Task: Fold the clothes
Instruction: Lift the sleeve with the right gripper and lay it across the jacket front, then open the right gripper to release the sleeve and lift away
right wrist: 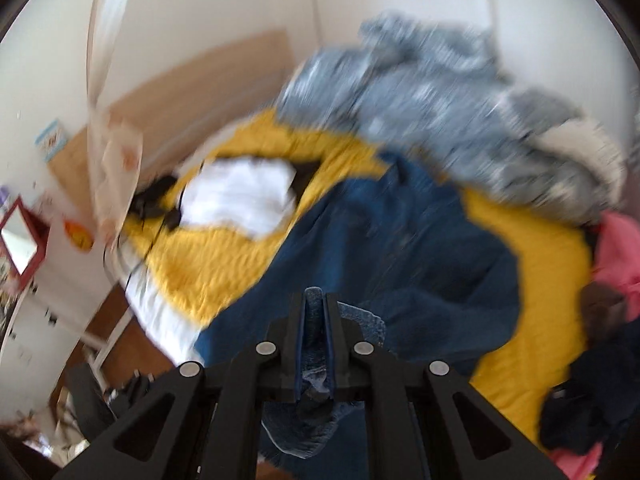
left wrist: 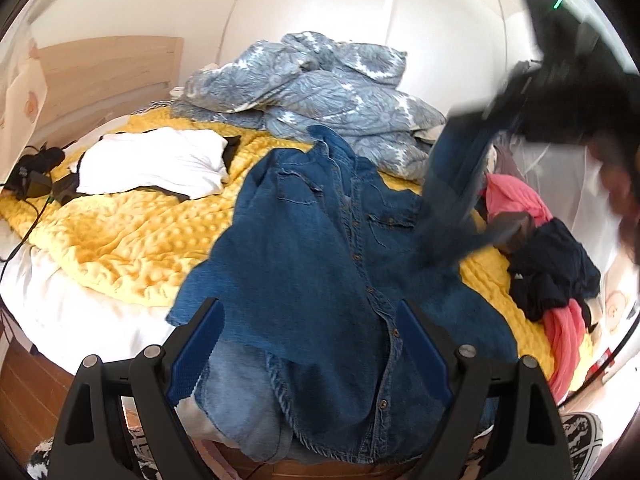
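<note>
Left-wrist view, from left to right. Lying at the far left of the bed (left wrist: 60, 312): a black device with a cable (left wrist: 34, 178), near the wooden headboard (left wrist: 108, 76). Resting beside it on the yellow dimpled blanket (left wrist: 132, 236): a folded white garment (left wrist: 160, 166) over a dark piece. Heaped behind, against the wall: a blue-and-white patterned duvet (left wrist: 328, 88). Spreading across the middle of the bed, front side up with its button row running toward the camera: the denim shirt (left wrist: 320, 248), its lower hem hanging over the near edge of the bed. Standing wide apart low in the frame, on either side of that hem and gripping nothing: the left tongs (left wrist: 310, 344), blue pads facing inward. Rising at the upper right, blurred: one sleeve of the shirt, lifted off the blanket by the right tongs (left wrist: 494, 110). Piling at the far right: pink and dark clothes (left wrist: 548, 248).

Right-wrist view, heavily blurred. Showing at the left: a red-framed mirror (right wrist: 20, 240) on the wall. Lying beyond, on the blanket: the white garment. Filling the centre: the denim shirt. Pinching closed on a fold of denim cloth, frayed edge hanging below the pads: the right tongs (right wrist: 316, 300). Edging the right: the pink and dark clothes.
</note>
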### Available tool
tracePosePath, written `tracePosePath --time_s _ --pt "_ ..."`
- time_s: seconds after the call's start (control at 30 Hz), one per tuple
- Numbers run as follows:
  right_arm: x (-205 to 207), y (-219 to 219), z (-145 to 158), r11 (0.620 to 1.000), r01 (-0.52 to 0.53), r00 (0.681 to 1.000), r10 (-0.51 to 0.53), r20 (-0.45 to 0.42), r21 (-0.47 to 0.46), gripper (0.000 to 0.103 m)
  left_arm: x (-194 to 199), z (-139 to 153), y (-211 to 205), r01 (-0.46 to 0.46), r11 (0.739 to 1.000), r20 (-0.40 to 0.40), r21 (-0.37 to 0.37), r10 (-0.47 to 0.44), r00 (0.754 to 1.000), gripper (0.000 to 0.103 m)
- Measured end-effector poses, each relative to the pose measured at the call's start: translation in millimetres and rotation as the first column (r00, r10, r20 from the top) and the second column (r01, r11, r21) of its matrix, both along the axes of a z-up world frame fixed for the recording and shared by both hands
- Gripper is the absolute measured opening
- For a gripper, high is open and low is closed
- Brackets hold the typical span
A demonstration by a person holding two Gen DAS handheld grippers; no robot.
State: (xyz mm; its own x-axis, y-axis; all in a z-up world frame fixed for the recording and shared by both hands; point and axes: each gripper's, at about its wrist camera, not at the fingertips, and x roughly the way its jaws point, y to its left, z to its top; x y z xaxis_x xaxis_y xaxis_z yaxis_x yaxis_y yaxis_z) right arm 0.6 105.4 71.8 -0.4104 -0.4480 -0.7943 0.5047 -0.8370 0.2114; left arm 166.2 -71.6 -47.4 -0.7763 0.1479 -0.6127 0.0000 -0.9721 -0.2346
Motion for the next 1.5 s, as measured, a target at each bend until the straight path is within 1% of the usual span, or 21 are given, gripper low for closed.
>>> tracePosePath --time_s 0.1,0.23,0.3,0.33,0.43,0.5,0.53,0.6,0.63,0.7,0.8,0.87,0.93,0.97,1.07,1.13,1.2,1.23,1.3,1.37,1.5 --pt "-8 -22 -45 0.999 -0.039 0.993 0.037 0.11 0.012 0.008 1 0 -5 -0.013 1.0 -0.004 0.0 0.013 1.0 0.089" --pt "-17 -44 -104 0.994 -0.093 0.949 0.072 0.306 0.053 0.011 0 -2 -8 -0.014 1.0 -0.001 -0.009 0.014 1.0 0.089" --pt "-17 -42 -111 0.995 -0.079 0.934 0.05 0.353 0.068 0.019 -1 -3 -8 -0.012 1.0 -0.002 -0.014 0.012 1.0 0.089" --pt "-17 -36 -105 0.996 -0.069 0.939 0.046 0.341 0.058 0.02 -2 -3 -7 -0.011 1.0 -0.001 -0.018 0.011 1.0 0.089" --pt "-18 -5 -74 1.0 0.014 0.968 -0.012 0.249 -0.006 0.035 -3 -5 -4 0.002 1.0 0.004 -0.027 -0.002 1.0 0.089" --pt "-19 24 -56 0.991 0.09 0.978 -0.07 0.198 -0.095 0.068 -6 -7 -1 0.01 0.999 0.013 -0.034 -0.009 1.0 0.089" --pt "-21 39 -48 0.98 0.13 0.978 -0.102 0.18 -0.151 0.071 -7 -8 1 0.013 0.999 0.016 -0.037 -0.012 1.0 0.089" --pt "-23 69 -33 0.947 0.202 0.974 -0.168 0.149 -0.252 0.071 -9 -10 5 0.02 0.999 0.023 -0.045 -0.019 1.0 0.089" --pt "-24 80 -30 0.938 0.229 0.971 -0.202 0.126 -0.261 0.071 -10 -11 6 0.024 0.999 0.026 -0.049 -0.022 0.999 0.089" --pt "-28 95 -30 0.928 0.292 0.956 -0.287 0.054 -0.233 0.071 -13 -13 10 0.03 0.998 0.033 -0.055 -0.028 0.999 0.089" --pt "-40 101 -57 0.927 0.332 0.943 -0.332 0.028 -0.177 0.071 -17 -17 14 0.038 0.997 0.048 -0.061 -0.035 0.998 0.089" --pt "-51 100 -91 0.923 0.346 0.938 -0.34 0.066 -0.168 0.071 -19 -19 17 0.045 0.997 0.056 -0.069 -0.041 0.998 0.089" --pt "-62 91 -137 0.923 0.352 0.931 -0.327 0.161 -0.158 0.071 -21 -21 20 0.049 0.996 0.061 -0.079 -0.044 0.997 0.089" --pt "-65 84 -157 0.93 0.344 0.929 -0.317 0.193 -0.131 0.071 -22 -22 21 0.049 0.995 0.063 -0.085 -0.044 0.997 0.089" --pt "-60 52 -203 0.955 0.281 0.939 -0.293 0.178 0.092 0.071 -24 -23 20 0.045 0.995 0.066 -0.087 -0.04 0.997 0.089" --pt "-53 33 -203 0.951 0.229 0.964 -0.251 0.086 0.207 0.069 -24 -23 18 0.039 0.996 0.062 -0.084 -0.033 0.998 0.089" --pt "-38 14 -189 0.923 0.216 0.976 -0.205 -0.068 0.32 0.069 -24 -22 16 0.029 0.996 0.055 -0.081 -0.025 0.998 0.089" --pt "-28 5 -179 0.904 0.221 0.973 -0.176 -0.151 0.367 0.069 -24 -22 14 0.025 0.997 0.052 -0.079 -0.021 0.998 0.089" --pt "-6 -12 -162 0.884 0.225 0.955 -0.116 -0.274 0.409 0.069 -23 -20 12 0.021 0.997 0.046 -0.072 -0.017 0.999 0.089" --pt "10 -23 -150 0.901 0.207 0.947 -0.086 -0.309 0.382 0.069 -22 -19 11 0.017 0.998 0.037 -0.067 -0.014 0.999 0.089" --pt "29 -39 -153 0.946 0.105 0.971 -0.032 -0.236 0.306 0.069 -18 -15 9 0.011 0.998 0.016 -0.065 -0.01 1.0 0.089"
